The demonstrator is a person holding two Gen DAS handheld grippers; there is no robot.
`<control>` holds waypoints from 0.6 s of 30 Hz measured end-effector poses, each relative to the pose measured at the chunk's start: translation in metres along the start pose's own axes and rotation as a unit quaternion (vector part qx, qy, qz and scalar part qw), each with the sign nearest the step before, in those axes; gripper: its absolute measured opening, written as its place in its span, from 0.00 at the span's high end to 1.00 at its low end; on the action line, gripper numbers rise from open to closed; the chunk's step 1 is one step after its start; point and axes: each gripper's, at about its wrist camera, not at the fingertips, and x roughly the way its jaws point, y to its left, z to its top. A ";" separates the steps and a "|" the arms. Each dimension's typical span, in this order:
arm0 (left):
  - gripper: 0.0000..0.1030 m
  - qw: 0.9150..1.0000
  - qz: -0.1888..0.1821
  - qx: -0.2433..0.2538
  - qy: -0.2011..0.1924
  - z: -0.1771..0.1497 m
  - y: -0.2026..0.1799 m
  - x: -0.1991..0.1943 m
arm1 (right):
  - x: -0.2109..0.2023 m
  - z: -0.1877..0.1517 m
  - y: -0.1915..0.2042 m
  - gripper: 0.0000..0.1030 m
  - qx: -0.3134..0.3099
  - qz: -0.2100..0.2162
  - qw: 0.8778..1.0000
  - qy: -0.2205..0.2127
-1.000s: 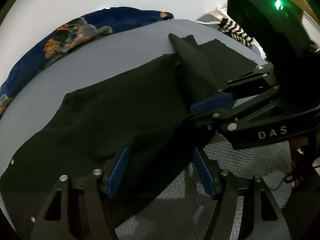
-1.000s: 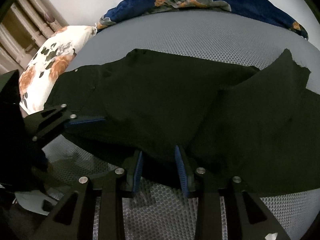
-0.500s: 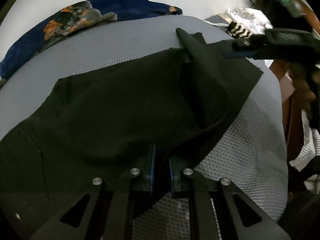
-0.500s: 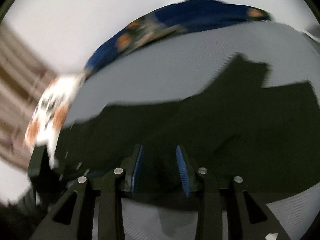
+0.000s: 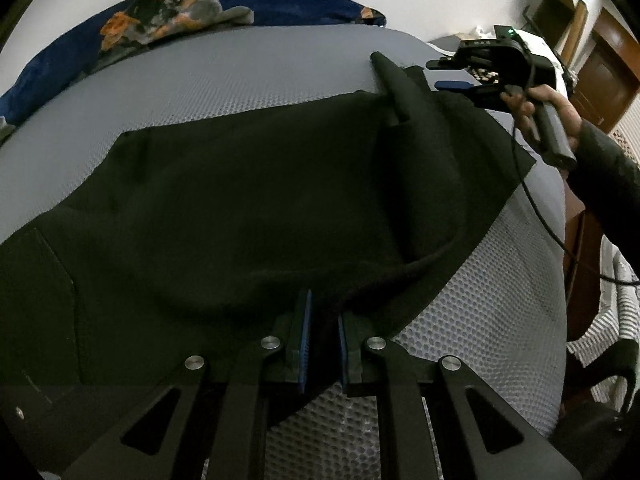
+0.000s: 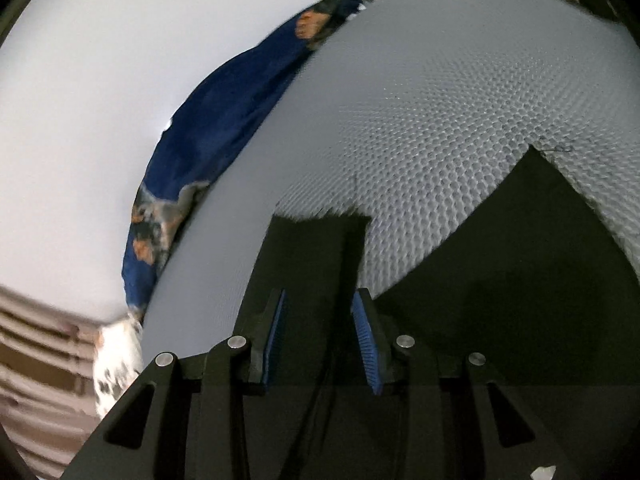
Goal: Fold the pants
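A big gray bumpy mattress (image 5: pixel 280 72). A dark blue blanket (image 5: pixel 280 4) with orange flowers lies along its far edge by the white wall (image 6: pixel 100 80).

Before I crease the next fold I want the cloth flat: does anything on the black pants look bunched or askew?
Yes. On the pants, a rolled ridge curves from the left gripper toward the far leg end, where a twisted strip pokes up instead of lying flat.

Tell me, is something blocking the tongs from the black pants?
Nothing visible is. The left tongs are already pinched on the near edge of the black pants. The right tongs are open, with pants cloth right between them on the gray mattress.
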 end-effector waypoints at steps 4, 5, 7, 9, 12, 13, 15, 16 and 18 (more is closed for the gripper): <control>0.88 1.000 0.000 -0.006 0.005 0.001 0.001 0.001 | 0.017 0.010 -0.015 0.71 0.028 0.011 1.000 0.005; 0.88 1.000 -0.001 -0.008 0.006 0.000 0.001 0.001 | 0.019 0.011 -0.017 0.72 0.031 0.014 0.999 0.005; 0.88 1.000 -0.001 -0.011 0.009 0.001 0.002 0.002 | 0.025 0.015 -0.018 0.76 0.033 0.020 0.999 0.006; 0.88 1.000 0.000 -0.012 0.012 -0.001 0.001 0.003 | 0.030 0.018 -0.016 0.83 0.025 0.009 1.000 0.009; 0.88 1.000 0.002 -0.012 0.015 0.000 0.001 0.004 | 0.027 0.016 -0.003 0.85 -0.008 0.004 1.000 -0.006; 0.88 1.000 0.002 -0.012 0.016 0.000 0.001 0.005 | 0.024 0.013 0.002 0.85 -0.026 0.008 1.000 -0.012; 0.88 1.000 0.001 -0.013 0.017 0.000 0.001 0.006 | 0.024 0.005 0.016 0.85 -0.070 0.011 0.997 -0.014; 0.88 1.000 0.000 -0.013 0.018 -0.001 0.001 0.006 | 0.026 0.000 0.024 0.85 -0.092 0.011 0.996 -0.014; 0.88 1.000 -0.002 -0.014 0.019 0.000 0.002 0.007 | 0.030 -0.010 0.033 0.85 -0.127 -0.007 0.992 -0.019</control>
